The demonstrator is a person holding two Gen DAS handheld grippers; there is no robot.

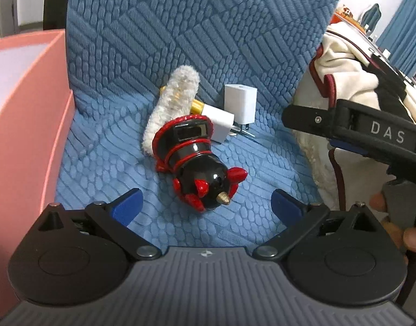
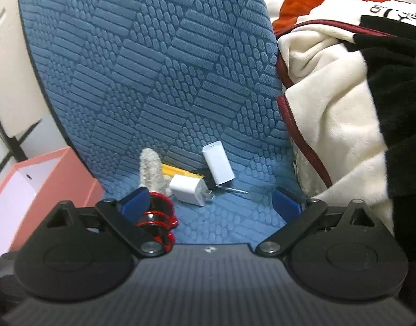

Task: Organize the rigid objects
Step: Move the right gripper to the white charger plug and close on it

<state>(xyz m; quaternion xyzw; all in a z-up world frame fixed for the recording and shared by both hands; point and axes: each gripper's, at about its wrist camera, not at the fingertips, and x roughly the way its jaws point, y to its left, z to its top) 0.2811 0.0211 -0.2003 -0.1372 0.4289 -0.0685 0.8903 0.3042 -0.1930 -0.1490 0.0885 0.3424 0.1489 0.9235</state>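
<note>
home | blue textured chair | fleece blanket | curtains

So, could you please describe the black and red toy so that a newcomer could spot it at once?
Start from the blue textured chair seat, with a pink box beside it. Among the small things near the backrest, the toy lies nearest the front, ahead of two white chargers and a fluffy white strip. It alone is glossy black, with red spikes and a brass tip.

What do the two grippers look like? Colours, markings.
Both match: black linkage arms, blue fingertip pads, silver pivot screws, ribbed grey body with a small logo. The right gripper shows white "DAS" lettering on its black side in the left wrist view; bare fingers grip its grey handle.
</note>
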